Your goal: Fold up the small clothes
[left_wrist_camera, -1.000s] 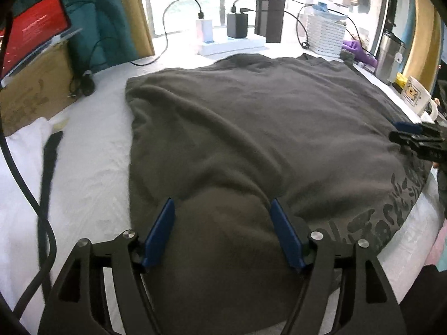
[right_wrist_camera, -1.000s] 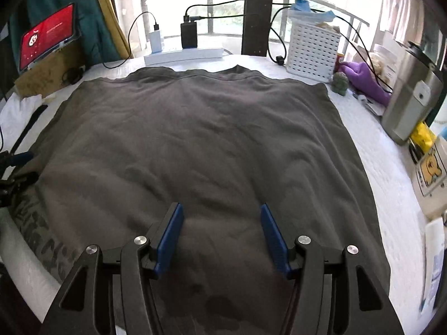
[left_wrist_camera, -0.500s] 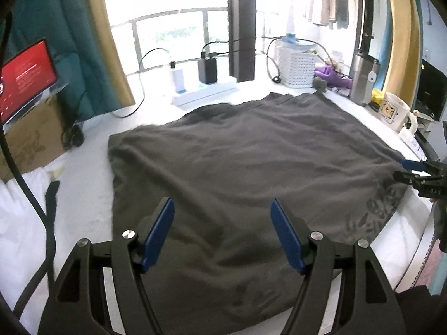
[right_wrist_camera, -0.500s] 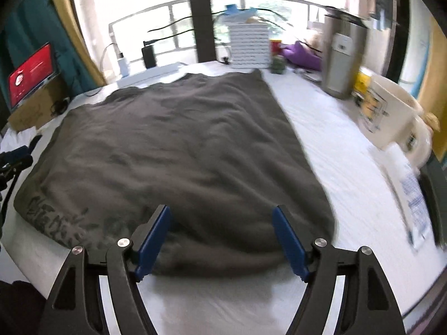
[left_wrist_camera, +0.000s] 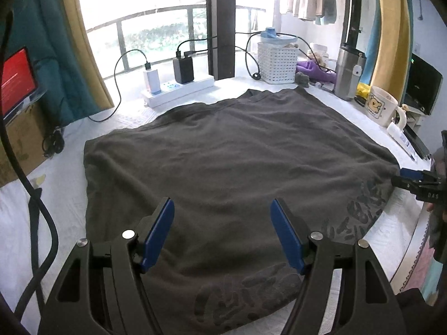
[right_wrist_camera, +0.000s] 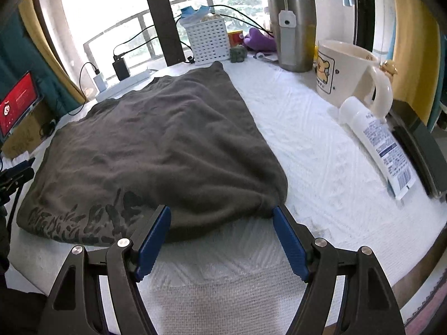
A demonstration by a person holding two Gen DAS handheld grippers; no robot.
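So there's a dark grey t-shirt (left_wrist_camera: 223, 162) spread flat on a white textured table cover (right_wrist_camera: 321, 145), with a darker tone-on-tone print along the hem closest to both tools.

The left gripper (left_wrist_camera: 222, 233) has its blue fingers (left_wrist_camera: 157, 234) spread wide apart with nothing between them. It sits over the near edge of the shirt, so the fabric fills everything straight ahead of it, and part of the print lies under and just behind the fingertips. Way off to its right, at the shirt's corner, you can see the other tool poking in from the edge of the view.

The right gripper (right_wrist_camera: 222, 234) is also wide apart and empty. It's at the shirt's near right corner: the rounded fold of the corner sits just ahead of the gap, with its right fingertip looking like it's right at the fabric edge, though I can't tell if it's actually touching. Under the tool itself there's only bare white cover.

Ahead and to the right of the right tool there's a white tube (right_wrist_camera: 377, 142) lying flat, a cream bear mug (right_wrist_camera: 346, 72) behind it, and a steel tumbler (right_wrist_camera: 293, 30) further back. Far ahead of both sit a white slotted basket (left_wrist_camera: 278, 61) and a power strip (left_wrist_camera: 178, 90) with chargers plugged in. Off to the left is a red-lit tablet (left_wrist_camera: 16, 79).
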